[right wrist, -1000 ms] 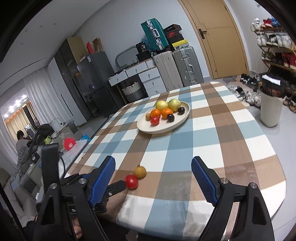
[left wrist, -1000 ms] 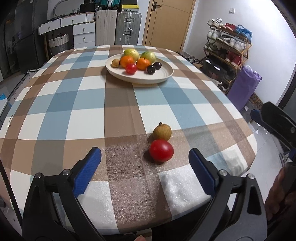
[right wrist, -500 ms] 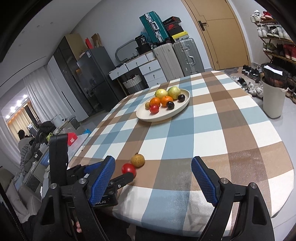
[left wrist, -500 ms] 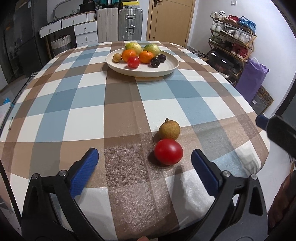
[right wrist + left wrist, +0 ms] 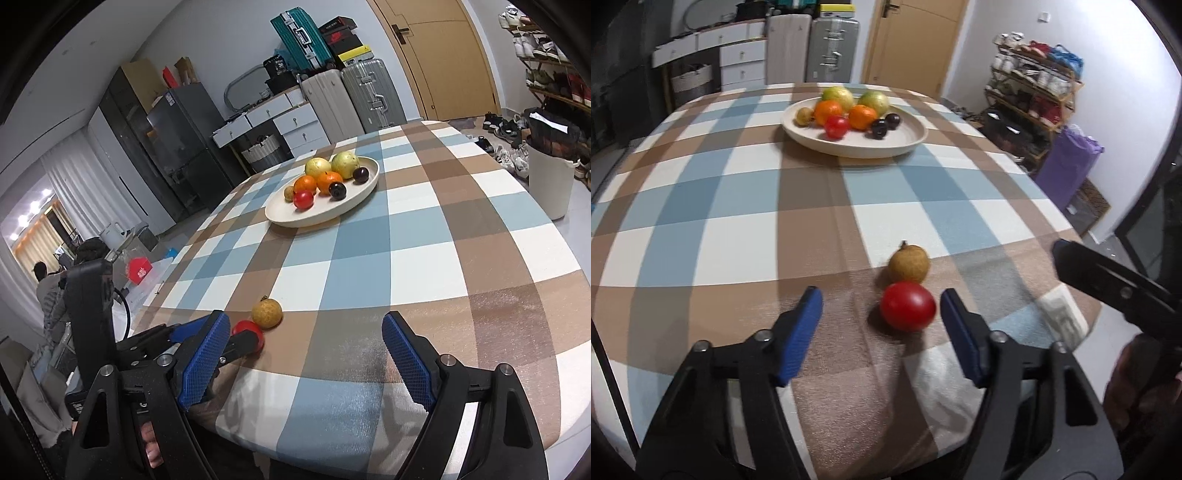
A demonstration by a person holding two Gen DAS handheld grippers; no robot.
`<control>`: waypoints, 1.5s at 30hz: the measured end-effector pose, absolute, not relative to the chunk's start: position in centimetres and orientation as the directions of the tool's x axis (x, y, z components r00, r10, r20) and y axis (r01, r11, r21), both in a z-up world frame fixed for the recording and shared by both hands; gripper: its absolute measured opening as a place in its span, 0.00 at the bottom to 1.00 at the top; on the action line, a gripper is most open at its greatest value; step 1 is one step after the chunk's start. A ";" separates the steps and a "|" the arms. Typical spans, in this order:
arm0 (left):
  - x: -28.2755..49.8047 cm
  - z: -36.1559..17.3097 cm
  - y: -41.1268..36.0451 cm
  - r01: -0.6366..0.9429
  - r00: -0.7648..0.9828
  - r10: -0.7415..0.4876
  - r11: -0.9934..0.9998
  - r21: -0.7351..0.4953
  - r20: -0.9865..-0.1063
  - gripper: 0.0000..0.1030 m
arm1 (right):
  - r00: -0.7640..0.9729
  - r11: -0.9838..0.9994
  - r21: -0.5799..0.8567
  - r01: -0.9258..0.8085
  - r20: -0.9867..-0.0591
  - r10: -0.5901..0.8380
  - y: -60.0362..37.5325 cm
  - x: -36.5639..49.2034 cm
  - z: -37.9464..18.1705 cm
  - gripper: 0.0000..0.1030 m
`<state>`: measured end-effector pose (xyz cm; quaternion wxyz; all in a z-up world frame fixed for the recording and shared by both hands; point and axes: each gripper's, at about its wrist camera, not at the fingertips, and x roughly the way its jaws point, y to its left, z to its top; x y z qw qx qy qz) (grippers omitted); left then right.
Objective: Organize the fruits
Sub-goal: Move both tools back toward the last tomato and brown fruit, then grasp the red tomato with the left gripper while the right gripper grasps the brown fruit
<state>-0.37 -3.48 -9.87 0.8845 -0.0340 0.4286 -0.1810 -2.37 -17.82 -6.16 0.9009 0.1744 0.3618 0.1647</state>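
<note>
My left gripper (image 5: 881,314) sits low over the near edge of the checked table (image 5: 738,206), jaws half open and just closing in; the tomato (image 5: 908,305) lies between the pads, close to the right one, the left pad clear of it, so nothing is gripped. A brown fruit (image 5: 909,263) touches the tomato on its far side. My right gripper (image 5: 303,350) hangs wide open and empty over the cloth just right of them. Further back the plate (image 5: 905,142) holds two oranges, two green fruits, two dark plums, another tomato and a small brown fruit
</note>
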 end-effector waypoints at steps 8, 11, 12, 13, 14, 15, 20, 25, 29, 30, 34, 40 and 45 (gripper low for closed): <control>-1.2 -10.2 -3.2 0.341 0.533 -0.426 0.899 -0.275 -0.731 0.28 | 0.670 0.891 0.416 -0.181 -0.612 0.421 -17.0 -1.8 -6.3 0.84; -1.6 -10.0 -2.3 0.343 0.536 -0.448 0.890 -0.301 -0.715 0.28 | 0.659 0.891 0.411 -0.190 -0.620 0.426 -16.5 -1.4 -6.5 0.84; -1.7 -10.0 -2.0 0.342 0.539 -0.450 0.889 -0.303 -0.712 0.28 | 0.657 0.893 0.407 -0.190 -0.623 0.424 -16.3 -1.3 -6.5 0.84; -1.8 -9.9 -1.6 0.339 0.544 -0.454 0.888 -0.309 -0.706 0.28 | 0.656 0.896 0.401 -0.189 -0.628 0.419 -16.1 -1.2 -6.6 0.84; -1.9 -9.7 -1.1 0.335 0.550 -0.456 0.888 -0.315 -0.700 0.28 | 0.653 0.897 0.398 -0.192 -0.630 0.419 -15.9 -1.1 -6.6 0.84; -2.1 -9.6 -0.6 0.330 0.556 -0.456 0.888 -0.320 -0.695 0.28 | 0.649 0.896 0.397 -0.199 -0.632 0.424 -15.7 -1.0 -6.7 0.84; -2.9 -8.8 2.0 0.304 0.589 -0.448 0.894 -0.329 -0.673 0.28 | 0.629 0.899 0.376 -0.224 -0.649 0.428 -14.2 -0.3 -7.2 0.84; -3.6 -7.9 4.3 0.287 0.617 -0.442 0.897 -0.336 -0.652 0.28 | 0.616 0.903 0.358 -0.239 -0.663 0.426 -12.8 0.6 -7.6 0.84; -3.7 -7.6 5.6 0.270 0.629 -0.431 0.901 -0.338 -0.647 0.28 | 0.604 0.905 0.347 -0.246 -0.675 0.423 -11.8 1.5 -8.0 0.84; -3.7 -7.6 5.9 0.266 0.631 -0.430 0.902 -0.341 -0.645 0.28 | 0.603 0.905 0.345 -0.247 -0.677 0.423 -11.6 1.6 -8.0 0.84; -3.3 -8.1 6.8 0.247 0.629 -0.425 0.903 -0.350 -0.651 0.28 | 0.597 0.906 0.327 -0.269 -0.681 0.423 -10.6 2.1 -8.1 0.82; -2.7 -8.6 7.4 0.228 0.627 -0.421 0.904 -0.362 -0.656 0.28 | 0.597 0.912 0.284 -0.296 -0.691 0.409 -9.2 2.4 -8.4 0.76; -2.3 -8.8 7.9 0.212 0.630 -0.412 0.907 -0.365 -0.658 0.28 | 0.581 0.907 0.297 -0.299 -0.697 0.420 -9.0 2.9 -8.9 0.66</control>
